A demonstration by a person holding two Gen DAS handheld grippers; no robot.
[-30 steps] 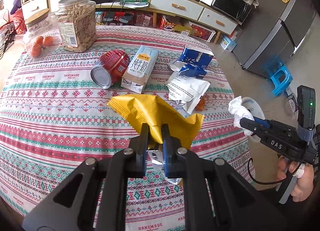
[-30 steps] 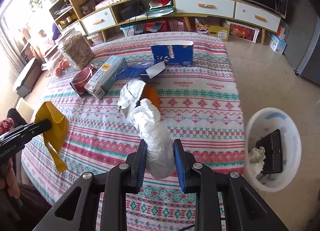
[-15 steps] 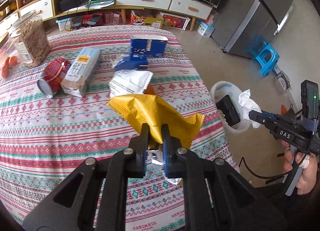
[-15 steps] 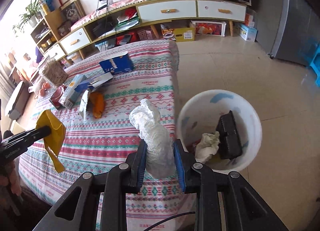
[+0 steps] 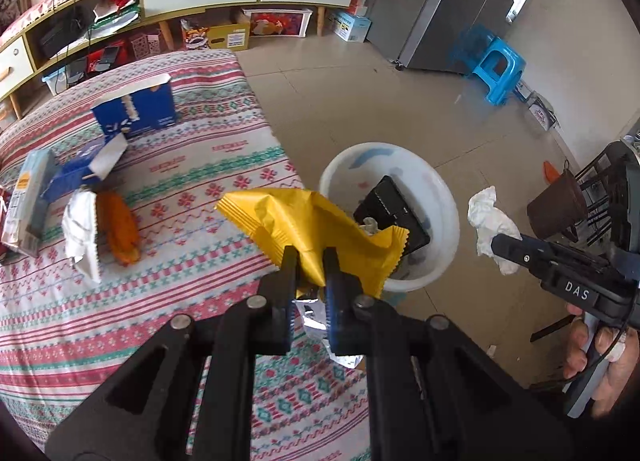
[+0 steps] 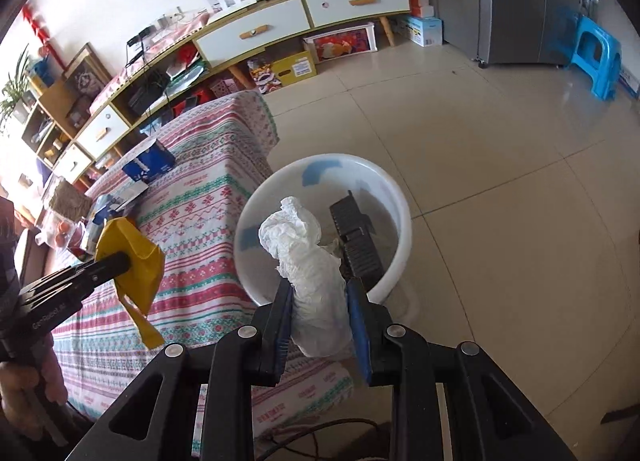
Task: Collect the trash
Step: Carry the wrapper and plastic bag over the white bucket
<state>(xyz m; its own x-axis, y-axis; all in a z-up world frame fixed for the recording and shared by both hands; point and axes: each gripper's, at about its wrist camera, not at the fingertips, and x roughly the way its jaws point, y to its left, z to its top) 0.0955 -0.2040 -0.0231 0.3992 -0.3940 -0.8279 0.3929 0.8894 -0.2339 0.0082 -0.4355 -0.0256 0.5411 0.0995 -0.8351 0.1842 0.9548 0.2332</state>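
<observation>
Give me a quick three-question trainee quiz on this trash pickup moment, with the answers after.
1. True or false: the right gripper is shut on a crumpled white tissue.
2. What does the left gripper hold? A) milk carton B) yellow wrapper C) blue box
3. Name the dark thing already lying in the white bin.

Key: 1 true. 2 B. 3 a black ribbed tray.

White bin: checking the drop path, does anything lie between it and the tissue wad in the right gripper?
Nothing: in the right wrist view the tissue wad hangs directly before the white bin's open mouth.
</observation>
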